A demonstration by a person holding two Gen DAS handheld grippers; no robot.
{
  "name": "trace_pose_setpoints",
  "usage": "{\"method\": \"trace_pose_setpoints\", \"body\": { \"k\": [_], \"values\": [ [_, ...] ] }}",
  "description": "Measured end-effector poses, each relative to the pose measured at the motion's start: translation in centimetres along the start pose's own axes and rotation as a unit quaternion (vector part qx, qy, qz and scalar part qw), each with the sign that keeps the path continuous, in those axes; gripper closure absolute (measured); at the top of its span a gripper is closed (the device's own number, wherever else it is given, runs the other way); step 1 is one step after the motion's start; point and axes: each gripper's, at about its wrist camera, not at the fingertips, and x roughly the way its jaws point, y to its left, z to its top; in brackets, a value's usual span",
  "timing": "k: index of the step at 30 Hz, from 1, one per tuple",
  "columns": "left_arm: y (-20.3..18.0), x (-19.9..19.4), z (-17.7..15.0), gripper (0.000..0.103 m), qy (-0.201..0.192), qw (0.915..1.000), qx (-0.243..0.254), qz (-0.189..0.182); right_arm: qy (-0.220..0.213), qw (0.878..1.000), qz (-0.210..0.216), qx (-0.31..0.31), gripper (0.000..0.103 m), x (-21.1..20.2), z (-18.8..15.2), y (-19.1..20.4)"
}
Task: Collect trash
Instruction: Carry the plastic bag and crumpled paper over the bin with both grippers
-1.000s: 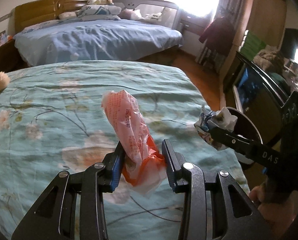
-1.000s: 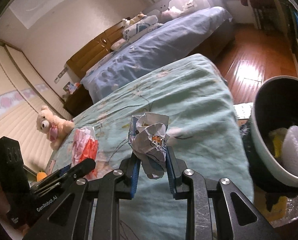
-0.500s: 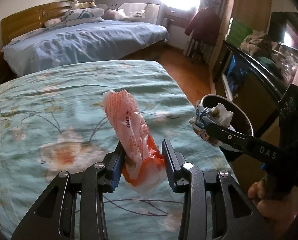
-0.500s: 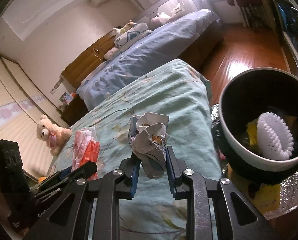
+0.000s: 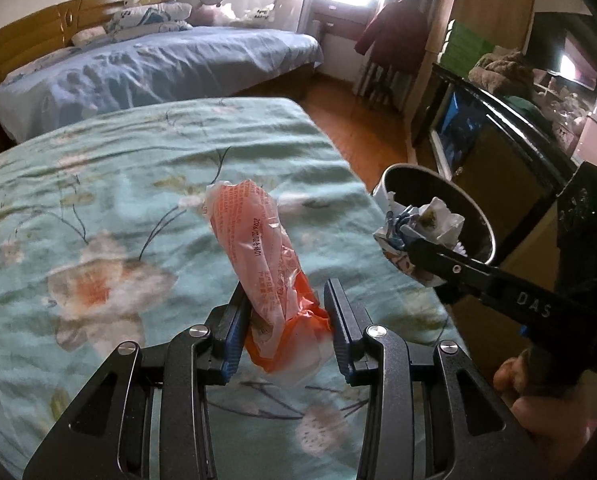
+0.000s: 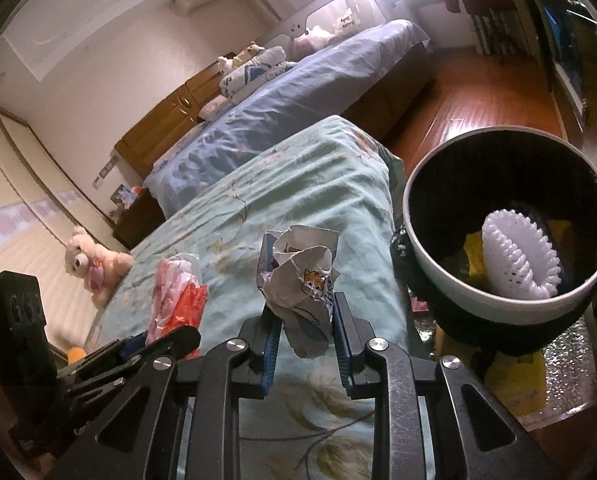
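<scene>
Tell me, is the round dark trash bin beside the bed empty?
No, the round dark trash bin already holds a white ribbed foam net and something yellow beneath it.

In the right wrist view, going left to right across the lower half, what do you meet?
left gripper → orange plastic bag → crumpled paper wrapper → trash bin with the white foam net inside.

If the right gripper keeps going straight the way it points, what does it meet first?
Probably the green floral bedspread. The right gripper, holding crumpled paper, points along it; the trash bin sits off right. Depth is unclear.
</scene>
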Motion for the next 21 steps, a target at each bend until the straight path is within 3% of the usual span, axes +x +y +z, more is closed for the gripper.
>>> {"method": "trace_pose_setpoints", "body": {
  "k": [11, 21],
  "values": [
    [-0.4, -0.5, 0.0, 0.067, -0.004, 0.9999, 0.004, -0.008, -0.017, 1.000, -0.004, 0.003, 0.078, -1.2, 0.2, -0.5],
    [-3.5, 0.2, 0.9, 0.067, -0.004, 0.9990, 0.034, -0.028, -0.032, 0.999, -0.020, 0.016, 0.078, -3.1, 0.3, -2.3]
  ]
}}
